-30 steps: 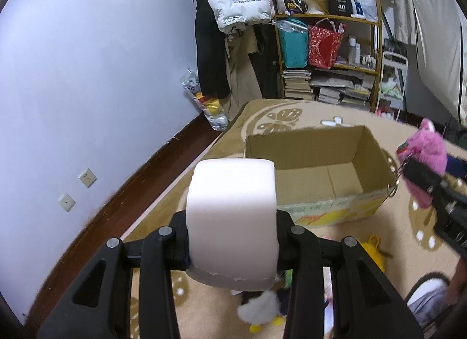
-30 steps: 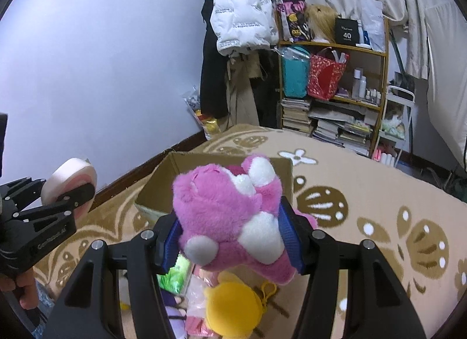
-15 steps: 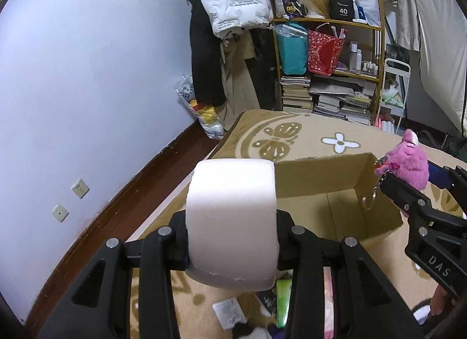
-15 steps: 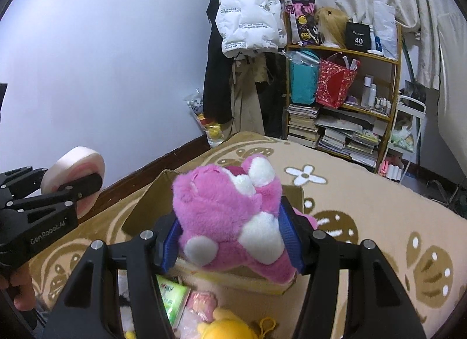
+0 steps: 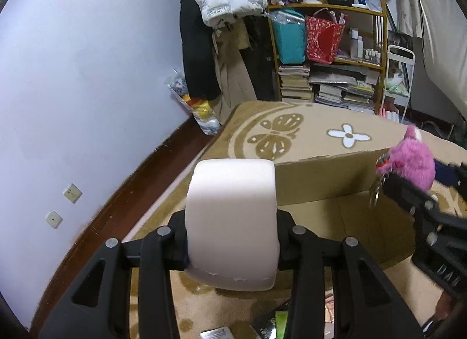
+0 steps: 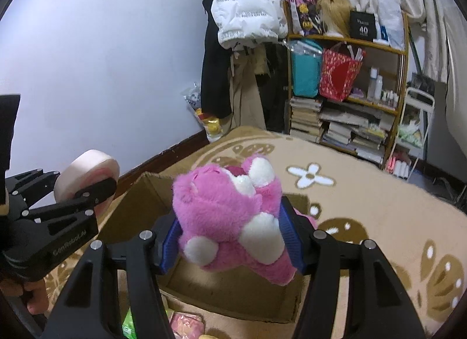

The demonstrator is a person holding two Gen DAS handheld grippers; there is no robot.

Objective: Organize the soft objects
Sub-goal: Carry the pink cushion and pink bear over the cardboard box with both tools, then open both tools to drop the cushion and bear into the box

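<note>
My left gripper (image 5: 230, 239) is clamped on a pale pink foam roll (image 5: 232, 222), its two black fingers pressed into the roll's flat ends; the roll sits upright between them, raised above the near left corner of the cardboard box (image 5: 335, 184); my right gripper (image 6: 230, 239) is closed on a pink plush bear (image 6: 230, 216), the blue pads (image 6: 170, 239) squeezing its body from both sides, white paws and muzzle facing the camera; the bear hangs over the open box (image 6: 146, 202), whose bare bottom shows below it. In the left view the bear (image 5: 411, 161) appears at the box's far right rim; in the right view the roll (image 6: 87, 178) appears beside the box's left wall. The box rests on a tan patterned rug (image 6: 364, 207); a few small packets (image 6: 186, 321) lie on the rug just in front of it; a cluttered shelf (image 6: 350, 91) stands against the far wall.
</note>
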